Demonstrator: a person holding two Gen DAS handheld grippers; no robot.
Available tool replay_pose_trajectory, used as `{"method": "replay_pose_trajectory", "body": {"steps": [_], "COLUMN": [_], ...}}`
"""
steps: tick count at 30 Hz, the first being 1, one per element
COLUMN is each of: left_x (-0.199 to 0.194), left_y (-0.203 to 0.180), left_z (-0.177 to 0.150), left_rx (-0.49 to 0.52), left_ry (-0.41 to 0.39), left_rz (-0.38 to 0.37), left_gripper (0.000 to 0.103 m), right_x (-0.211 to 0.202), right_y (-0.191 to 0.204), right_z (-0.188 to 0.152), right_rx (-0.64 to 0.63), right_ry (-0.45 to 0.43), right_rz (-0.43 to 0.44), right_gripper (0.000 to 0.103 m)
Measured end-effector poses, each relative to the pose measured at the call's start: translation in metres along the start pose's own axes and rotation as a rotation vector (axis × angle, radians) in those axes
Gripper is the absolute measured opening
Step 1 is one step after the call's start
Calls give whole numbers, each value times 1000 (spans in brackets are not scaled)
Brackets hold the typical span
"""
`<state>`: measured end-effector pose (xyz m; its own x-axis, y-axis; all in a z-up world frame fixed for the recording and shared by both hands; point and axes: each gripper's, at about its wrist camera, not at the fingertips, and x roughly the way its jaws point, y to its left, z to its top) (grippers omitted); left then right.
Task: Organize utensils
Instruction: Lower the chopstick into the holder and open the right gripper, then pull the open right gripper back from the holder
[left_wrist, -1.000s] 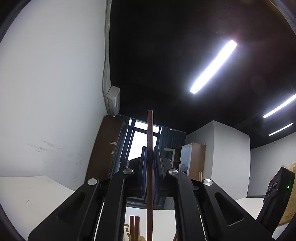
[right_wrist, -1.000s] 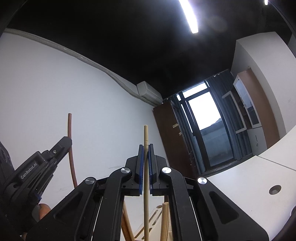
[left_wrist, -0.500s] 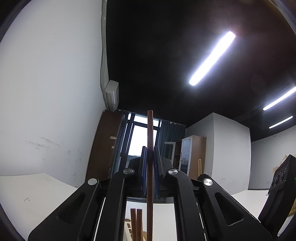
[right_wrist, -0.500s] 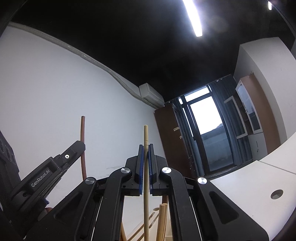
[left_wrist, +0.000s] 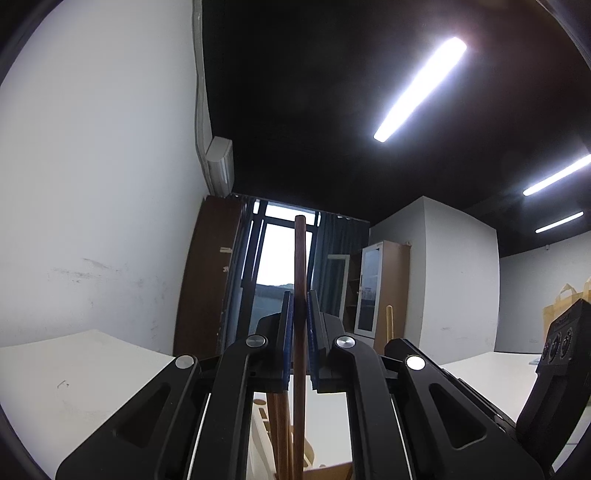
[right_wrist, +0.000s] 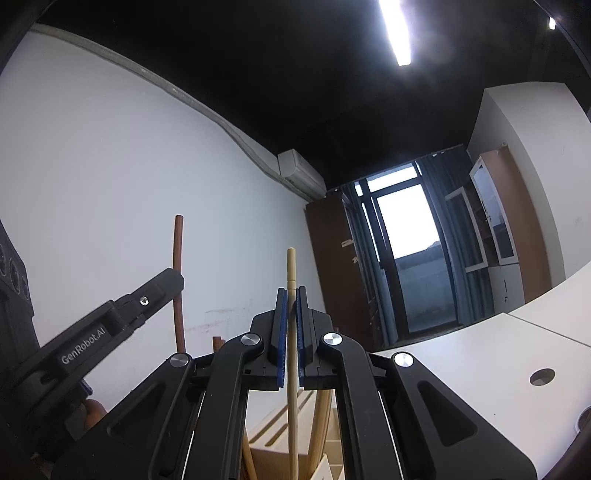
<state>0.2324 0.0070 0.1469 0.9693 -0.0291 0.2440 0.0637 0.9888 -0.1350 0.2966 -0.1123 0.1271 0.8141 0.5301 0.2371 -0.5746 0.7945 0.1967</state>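
While both cameras are tilted up at the room, we mostly get wall, black ceiling and the white table (right_wrist: 480, 373), so the useful stuff is low in frame. Biggest task item is the pale wooden holder (right_wrist: 273, 439) with slots, peeking out under the right gripper (right_wrist: 291, 332); a few sticks already stand in it. That gripper's jaws are pressed together on a light chopstick (right_wrist: 290, 269), held upright partway along its length. Our left gripper (left_wrist: 300, 339) is likewise pinching a dark brown chopstick (left_wrist: 300, 258), also upright, with two more brown ones (left_wrist: 279, 424) just below it. Handling-wise we'd guess these are light, stiff and thin, probably smooth enough to swivel or slide between the pads, so a mid-shaft pinch like this seems right, leaving the bottom end free to drop into a slot. We can't see either lower tip, so how close they are to the holder is unclear.
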Motion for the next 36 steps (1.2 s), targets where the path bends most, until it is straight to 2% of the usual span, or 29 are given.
{"method": "replay_pose_trajectory", "body": {"steps": [5,9,19,26,30,31,32,33,36], "left_x": [-1,-4,-2,-3,-7,-6,-8,-10,-16], "left_y": [5,7,23,27,28,27,27,28,26], "left_z": [-2,-7,-12,-14,-17,-17,-17,-17,-16], "left_rx": [-9,9,3,-12,-3,2,5,2,8], "left_ry": [58,99,195,239,232,239,236,231,225], "left_rz": [-36,-42,-36,-49,-37,-41,-40,-41,-34], "left_gripper": [6,7,7,7,7,7,10,14,18], "right_x": [-1,0,-7,-18,-22,-22,-23,-24,-27], "right_y": [-4,-7,3,5,3,3,3,2,1], "right_z": [-1,-5,-13,-15,-15,-16,-15,-14,-11], "right_rx": [-6,31,-22,-29,-31,-34,-33,-30,-34], "right_ry": [41,94,165,188,209,214,217,217,212], "right_rz": [-14,-25,-28,-40,-46,-51,-55,-59,-72], "right_gripper": [5,5,6,6,6,10,20,25,27]}}
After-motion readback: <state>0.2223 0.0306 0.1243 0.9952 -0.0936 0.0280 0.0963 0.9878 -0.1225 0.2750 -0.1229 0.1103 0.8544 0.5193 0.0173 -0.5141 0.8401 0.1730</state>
